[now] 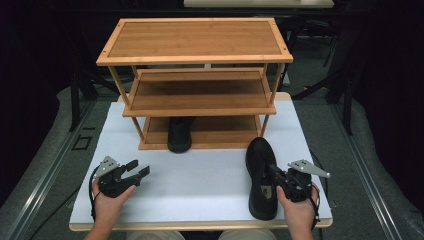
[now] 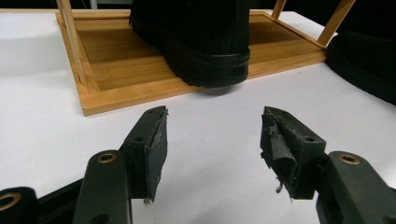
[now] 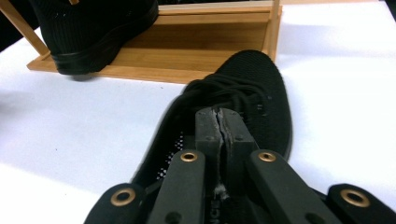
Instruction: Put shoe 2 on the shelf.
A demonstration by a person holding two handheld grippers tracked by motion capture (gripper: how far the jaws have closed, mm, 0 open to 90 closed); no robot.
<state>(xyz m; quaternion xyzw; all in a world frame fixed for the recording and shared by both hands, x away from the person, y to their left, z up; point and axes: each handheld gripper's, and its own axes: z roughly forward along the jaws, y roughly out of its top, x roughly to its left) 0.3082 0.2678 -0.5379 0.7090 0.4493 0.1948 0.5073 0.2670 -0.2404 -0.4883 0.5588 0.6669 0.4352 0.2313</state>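
Right gripper (image 1: pixel 278 175) clamped on near shoe's (image 1: pixel 261 192) tongue or laces at 4 o'clock; left gripper (image 1: pixel 136 171) spread wide, empty, 8 o'clock. Risk: thin pinch could slip on lift, dropping shoe. Count: two shoes, second (image 1: pixel 179 134) on rack's (image 1: pixel 195 55) bottom shelf, 12 o'clock; one rack.

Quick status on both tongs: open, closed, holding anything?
Left tongs: open, empty, above the white table.
Right tongs: jaws closed together over the black shoe on the table; whether they pinch any of it cannot be told.
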